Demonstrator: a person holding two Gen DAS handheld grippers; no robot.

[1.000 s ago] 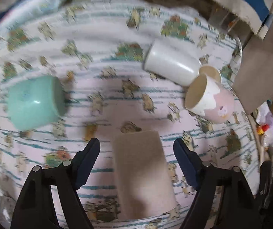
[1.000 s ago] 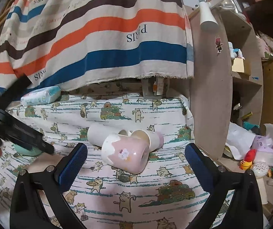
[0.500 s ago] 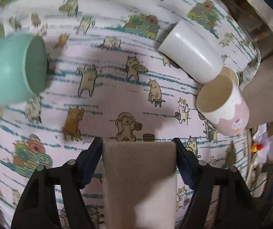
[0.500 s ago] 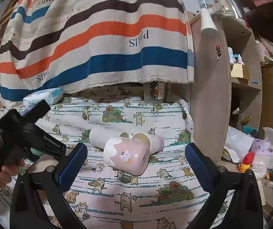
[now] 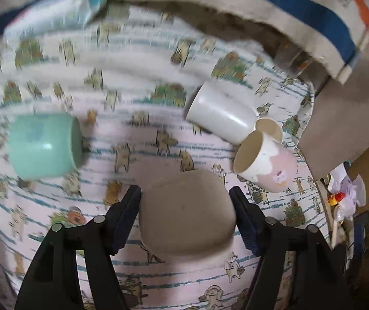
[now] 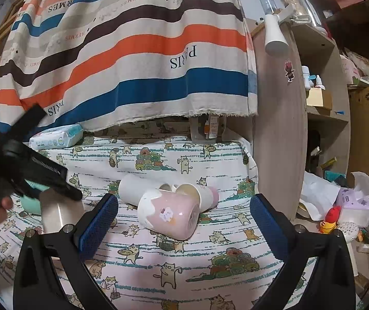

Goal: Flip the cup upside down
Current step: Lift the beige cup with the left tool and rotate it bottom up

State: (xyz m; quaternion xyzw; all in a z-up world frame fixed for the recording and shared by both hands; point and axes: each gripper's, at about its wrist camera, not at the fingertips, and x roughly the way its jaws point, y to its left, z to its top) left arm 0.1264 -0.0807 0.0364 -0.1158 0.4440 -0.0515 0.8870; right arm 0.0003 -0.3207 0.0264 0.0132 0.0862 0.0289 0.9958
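I hold the beige cup [image 5: 187, 206] base-up in my left gripper [image 5: 185, 211]; my right gripper [image 6: 184, 222] hangs wide, holding nothing.

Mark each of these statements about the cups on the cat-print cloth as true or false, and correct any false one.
1. The left gripper has its fingers on either side of the beige cup. True.
2. The green cup stands upright on its base. False: it lies on its side, mouth facing toward the middle of the cloth.
3. The pink and white cup lies on its side. True.
4. The right gripper is shut on the pink and white cup. False: its fingers are wide apart with nothing between them touching.
5. A plain white cup lies behind the pink one. True.
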